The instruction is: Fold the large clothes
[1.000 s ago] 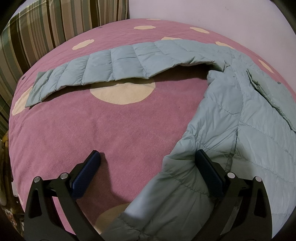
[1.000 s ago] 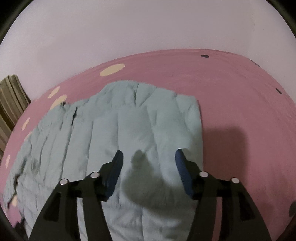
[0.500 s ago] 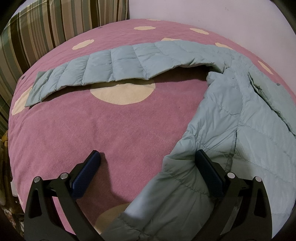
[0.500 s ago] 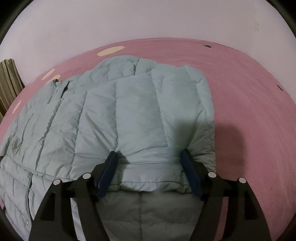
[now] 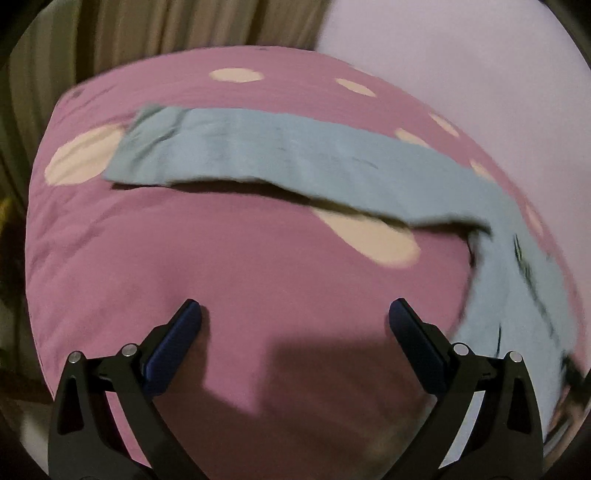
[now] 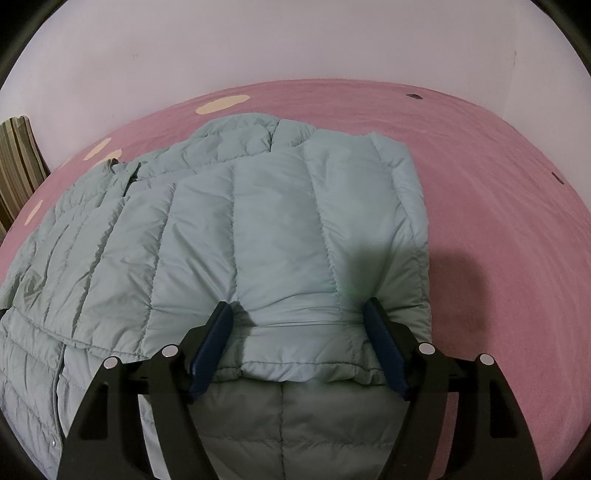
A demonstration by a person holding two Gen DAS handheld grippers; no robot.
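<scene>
A pale blue-green quilted jacket (image 6: 258, 221) lies on a pink bed cover (image 6: 498, 166) with cream dots. One part is folded over its body, and the folded part's hem sits between the fingers of my right gripper (image 6: 298, 304). Those jaws are opening and the pads stand at the hem's sides without squeezing it. In the blurred left wrist view the jacket's other sleeve (image 5: 277, 155) stretches flat across the cover, away from the body (image 5: 517, 295) at the right. My left gripper (image 5: 294, 306) hangs open over bare cover with nothing between its fingers.
A striped curtain (image 5: 166, 26) hangs beyond the bed's far left side and shows again at the left edge (image 6: 14, 155) of the right wrist view. A plain pale wall (image 6: 295, 44) runs behind the bed. Bare pink cover lies to the right of the jacket.
My left gripper swung left off the jacket's edge and rolled; it now faces the spread sleeve. My right gripper dropped closer to the folded part, which now lies flat, and its jaws widened.
</scene>
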